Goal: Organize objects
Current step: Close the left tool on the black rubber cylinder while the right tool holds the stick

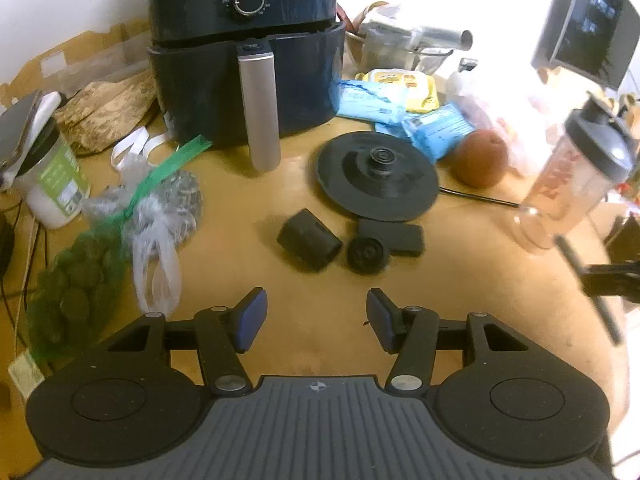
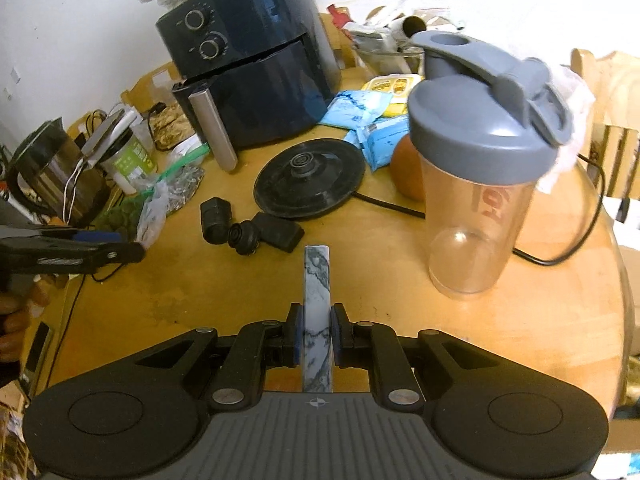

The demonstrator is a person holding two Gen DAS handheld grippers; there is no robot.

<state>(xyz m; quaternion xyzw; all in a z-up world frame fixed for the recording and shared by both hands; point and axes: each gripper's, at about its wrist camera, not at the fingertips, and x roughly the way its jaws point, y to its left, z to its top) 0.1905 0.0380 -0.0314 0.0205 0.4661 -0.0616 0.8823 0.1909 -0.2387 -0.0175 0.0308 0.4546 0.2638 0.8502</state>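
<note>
A marbled slab (image 2: 318, 312) is held edge-on between the pads of the right gripper (image 2: 317, 334), which is clamped on it above the wooden table (image 2: 400, 320). The left gripper (image 1: 317, 318) is seen partly open with nothing between its fingers, over bare tabletop. Ahead of it three small black parts (image 1: 348, 242) are grouped, just before a round kettle base (image 1: 378, 176). An air fryer (image 1: 244, 48) is placed behind, and a clear shaker (image 2: 476, 168) with a grey lid is stood upright at the right.
</note>
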